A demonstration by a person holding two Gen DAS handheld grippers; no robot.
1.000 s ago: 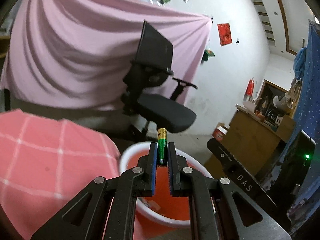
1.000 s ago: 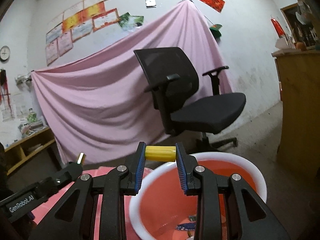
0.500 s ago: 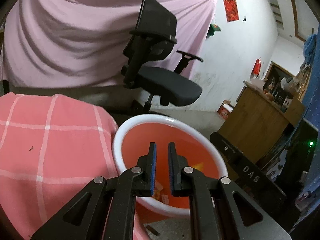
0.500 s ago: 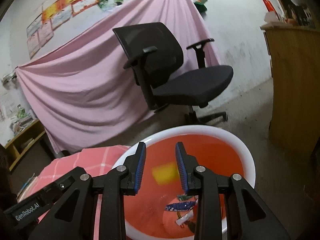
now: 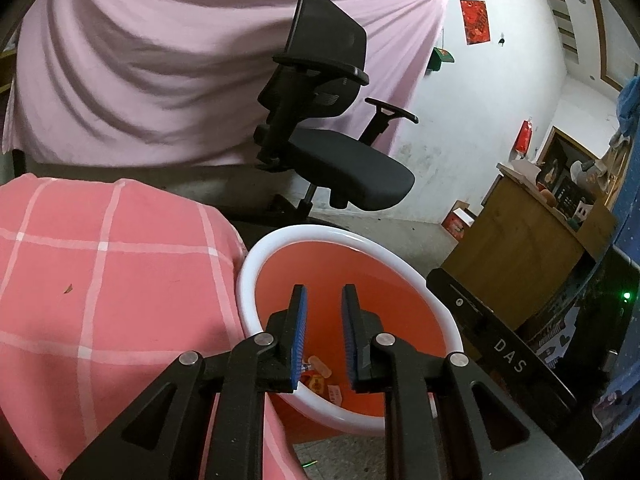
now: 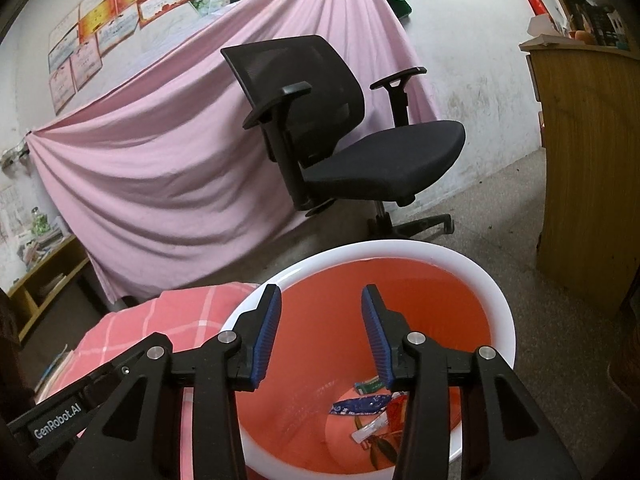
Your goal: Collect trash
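Note:
A red bin with a white rim (image 5: 332,236) (image 6: 496,296) stands on the floor beside the table. My left gripper (image 5: 322,300) is open and empty above its mouth. My right gripper (image 6: 320,304) is open and empty above the bin too. Wrappers and other trash (image 6: 372,408) lie at the bin's bottom, and some also show in the left wrist view (image 5: 320,380). The right gripper's body (image 5: 500,348) shows at the right of the left wrist view. The left gripper's body (image 6: 60,420) shows at the lower left of the right wrist view.
A table with a pink checked cloth (image 5: 100,280) (image 6: 168,320) touches the bin's left side. A black office chair (image 5: 320,132) (image 6: 352,136) stands behind the bin before a pink drape (image 5: 160,60). A wooden cabinet (image 6: 588,168) (image 5: 532,248) stands to the right.
The left gripper let go of a green battery and the right gripper let go of a yellow piece; both fell into the bin. Both grippers tilted down over the bin and opened wider.

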